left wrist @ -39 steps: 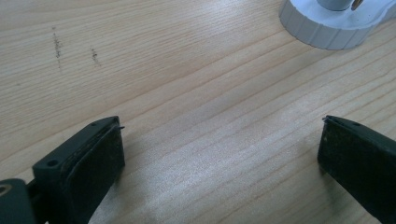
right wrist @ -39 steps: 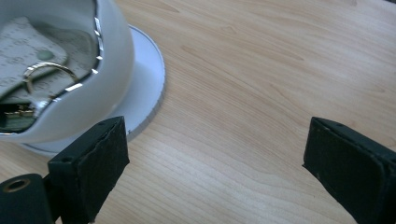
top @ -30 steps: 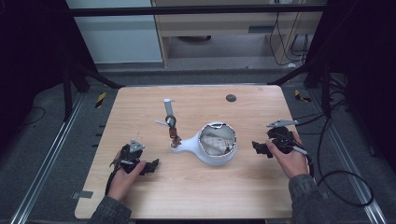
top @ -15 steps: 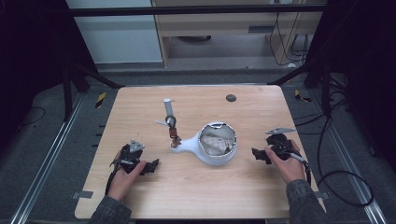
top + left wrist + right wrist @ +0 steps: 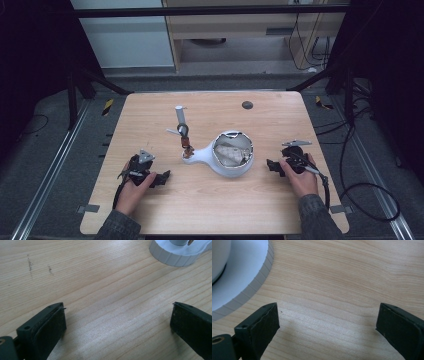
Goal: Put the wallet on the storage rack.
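Observation:
A white appliance lies in the middle of the wooden table (image 5: 215, 205). Its round bowl (image 5: 233, 153) holds something crumpled and pale. A narrow neck (image 5: 197, 156) runs left from the bowl to an upright stand topped with a grey tube (image 5: 180, 116). My left gripper (image 5: 162, 177) rests on the table left of it, jaws open and pointing right, nothing between them. My right gripper (image 5: 271, 166) rests right of the bowl, open and empty, pointing left. The left gripper (image 5: 118, 315) sees the ribbed white base (image 5: 172, 257) ahead. The right gripper (image 5: 328, 315) has the base's rim (image 5: 244, 272) close at its left.
A small dark disc (image 5: 247, 105) sits on the table near its far edge. Black frame poles (image 5: 75, 90) flank the table. Cables (image 5: 370, 200) trail on the floor at the right. Bare wood lies along the front of the table.
My right gripper has drawn back toward the front edge and settled lower beside the bowl. The left gripper and the appliance have stayed put.

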`<state>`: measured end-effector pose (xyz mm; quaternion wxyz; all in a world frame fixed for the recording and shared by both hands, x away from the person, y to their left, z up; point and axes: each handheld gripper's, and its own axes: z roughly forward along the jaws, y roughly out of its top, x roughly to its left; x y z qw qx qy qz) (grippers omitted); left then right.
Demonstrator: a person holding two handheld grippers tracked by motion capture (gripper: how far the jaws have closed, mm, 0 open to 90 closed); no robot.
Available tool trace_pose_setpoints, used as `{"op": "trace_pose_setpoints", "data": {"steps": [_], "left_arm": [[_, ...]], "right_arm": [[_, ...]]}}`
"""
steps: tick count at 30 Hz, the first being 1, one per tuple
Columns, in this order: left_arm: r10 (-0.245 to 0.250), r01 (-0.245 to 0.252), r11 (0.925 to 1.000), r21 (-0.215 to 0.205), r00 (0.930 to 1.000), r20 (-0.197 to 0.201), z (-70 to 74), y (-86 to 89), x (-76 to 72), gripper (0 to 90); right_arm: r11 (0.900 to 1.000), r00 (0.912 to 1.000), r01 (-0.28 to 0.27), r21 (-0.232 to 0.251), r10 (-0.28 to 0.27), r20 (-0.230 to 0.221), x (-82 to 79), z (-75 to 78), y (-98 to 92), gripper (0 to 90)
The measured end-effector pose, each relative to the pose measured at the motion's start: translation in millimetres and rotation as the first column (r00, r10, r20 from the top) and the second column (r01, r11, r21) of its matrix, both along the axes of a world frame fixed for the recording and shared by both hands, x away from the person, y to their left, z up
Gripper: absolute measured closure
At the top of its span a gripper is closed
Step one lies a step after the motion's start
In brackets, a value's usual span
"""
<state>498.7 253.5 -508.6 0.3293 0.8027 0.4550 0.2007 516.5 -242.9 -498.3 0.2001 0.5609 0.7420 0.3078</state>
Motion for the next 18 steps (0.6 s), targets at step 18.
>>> {"op": "trace_pose_setpoints", "data": {"steps": [18], "left_arm": [[-0.001, 0.001, 1.0, -0.002, 1.0, 0.0, 0.0, 0.0, 0.2, 0.0]], "right_arm": [[0.998, 0.9952, 0.066, -0.023, -0.064, 0.073, -16.0, -13.6, 4.8, 2.5]]}}
